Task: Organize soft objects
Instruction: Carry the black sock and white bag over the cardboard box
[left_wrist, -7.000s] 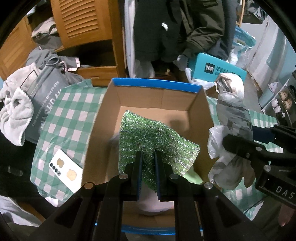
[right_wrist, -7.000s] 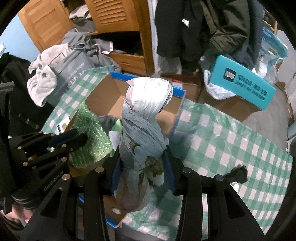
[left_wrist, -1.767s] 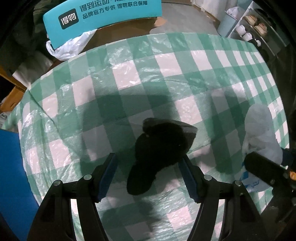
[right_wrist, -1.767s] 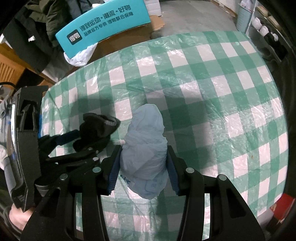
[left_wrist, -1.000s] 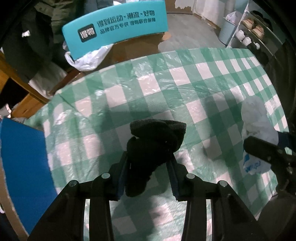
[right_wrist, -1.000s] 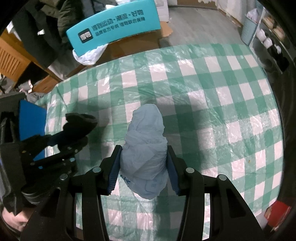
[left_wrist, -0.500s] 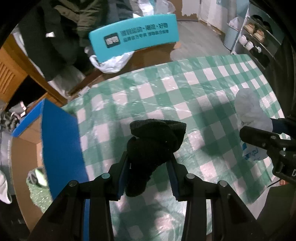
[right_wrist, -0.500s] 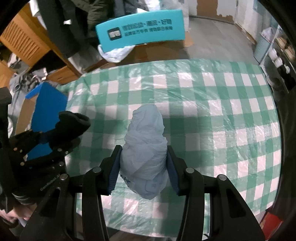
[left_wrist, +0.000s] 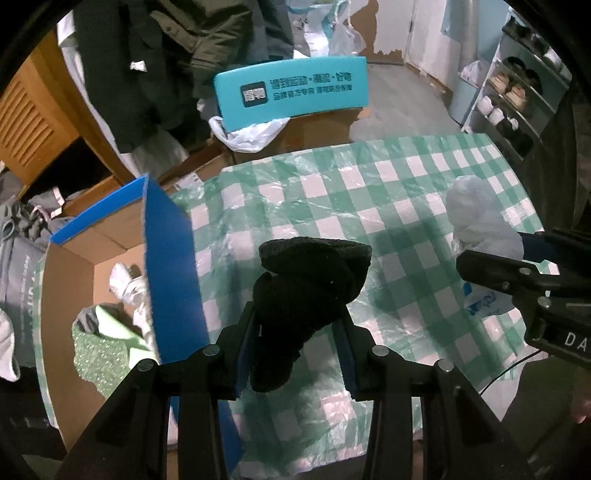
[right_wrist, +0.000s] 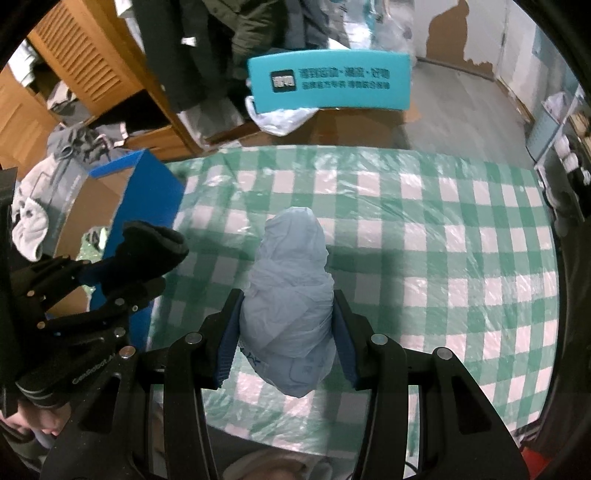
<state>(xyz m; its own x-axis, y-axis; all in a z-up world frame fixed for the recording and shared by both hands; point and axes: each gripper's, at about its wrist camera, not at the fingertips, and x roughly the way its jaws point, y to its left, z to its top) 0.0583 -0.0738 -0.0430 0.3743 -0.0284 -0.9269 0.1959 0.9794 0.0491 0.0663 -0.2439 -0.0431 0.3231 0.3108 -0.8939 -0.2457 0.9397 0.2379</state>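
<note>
My left gripper (left_wrist: 295, 345) is shut on a black knitted bundle (left_wrist: 306, 291), held in the air above the green checked tablecloth (left_wrist: 369, 206). In the right wrist view that black bundle (right_wrist: 147, 247) sticks out at the left. My right gripper (right_wrist: 286, 345) is shut on a pale blue knotted plastic bag (right_wrist: 291, 291), also lifted off the cloth; in the left wrist view the plastic bag (left_wrist: 476, 218) shows at the right. A cardboard box with blue outer walls (left_wrist: 170, 266) stands to the left, holding a green sparkly cloth (left_wrist: 107, 354) and white items.
Beyond the table a teal box (left_wrist: 291, 92) lies on brown cartons with a white plastic bag. Dark coats hang at the back, a wooden louvred cabinet (right_wrist: 85, 62) is at the left, and a shoe rack (left_wrist: 517, 96) stands at the right. Grey clothes are piled left of the box.
Both grippers have risen and drifted left with their loads. The blue-walled box has come further into view at the left, and the table looks smaller and farther below.
</note>
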